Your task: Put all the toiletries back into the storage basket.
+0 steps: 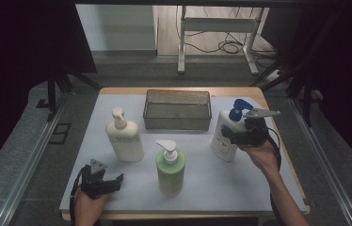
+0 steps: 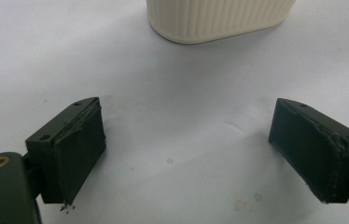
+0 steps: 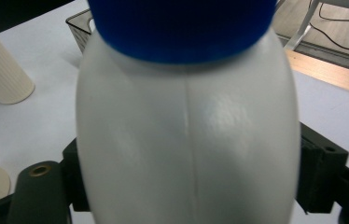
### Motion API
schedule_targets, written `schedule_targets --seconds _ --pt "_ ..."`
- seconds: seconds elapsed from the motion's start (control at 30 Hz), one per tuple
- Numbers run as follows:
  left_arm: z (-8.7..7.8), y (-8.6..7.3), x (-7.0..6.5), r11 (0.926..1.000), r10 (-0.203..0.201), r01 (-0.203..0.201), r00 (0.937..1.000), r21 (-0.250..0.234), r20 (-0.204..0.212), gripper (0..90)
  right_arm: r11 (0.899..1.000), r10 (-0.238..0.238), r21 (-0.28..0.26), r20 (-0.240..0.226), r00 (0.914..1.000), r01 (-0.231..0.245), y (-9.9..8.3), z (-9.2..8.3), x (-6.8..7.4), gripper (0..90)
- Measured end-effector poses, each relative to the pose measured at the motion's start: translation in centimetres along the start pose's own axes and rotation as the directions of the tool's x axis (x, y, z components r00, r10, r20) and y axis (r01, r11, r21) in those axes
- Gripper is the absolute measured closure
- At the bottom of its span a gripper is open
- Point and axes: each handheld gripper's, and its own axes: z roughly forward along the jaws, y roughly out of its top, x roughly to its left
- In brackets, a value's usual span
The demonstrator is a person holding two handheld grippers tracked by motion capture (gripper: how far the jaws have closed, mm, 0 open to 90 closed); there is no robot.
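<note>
High view overhead, gripper views close, tabletop [image 1: 240, 188] shared

The high view is dim, with dark corners at the left and right; the brightest part is the floor [image 1: 212, 33] beyond the table [image 1: 117, 193]. Soft light falls from above, so shadows on the white table top are weak. In the right gripper view the white bottle [image 3: 186, 140] is very near and blurred, with a pale glare patch on its side. The left gripper view is bright and quite sharp, and the cream bottle [image 2: 219, 18] casts a faint shadow.

Glossy smooth plastic white bottle [image 3: 186, 140]; ribbed cream bottle [image 2: 219, 18].
</note>
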Motion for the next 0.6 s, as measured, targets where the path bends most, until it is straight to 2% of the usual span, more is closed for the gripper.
schedule_targets --seconds 0.13,0.2,0.3,0.47,0.6 --pt "0.00 0.00 0.00 1.0000 0.000 0.000 1.0000 0.000 0.000 10.2 1.000 -0.014 0.013 0.001 0.9999 0.014 0.15 0.20 0.10 29.7" --pt "0.00 0.00 0.00 1.0000 0.000 0.000 1.0000 0.000 0.000 10.2 1.000 -0.015 0.014 -0.013 0.9998 0.015 0.18 0.16 0.18 36.6" --pt "0.00 0.00 0.00 1.0000 0.000 0.000 1.0000 0.000 0.000 10.2 0.999 -0.035 0.023 -0.003 0.9994 0.035 0.28 0.02 0.47 37.4" --pt "0.00 0.00 0.01 1.0000 0.000 0.000 1.0000 0.000 0.000 10.2 0.999 -0.031 0.030 0.009 0.9995 0.030 0.39 0.00 0.62 37.9" --pt "0.00 -0.01 0.01 1.0000 0.000 0.000 1.0000 0.000 0.001 10.2 0.998 -0.045 0.044 0.014 0.9989 0.045 0.68 -0.08 0.82 38.1"
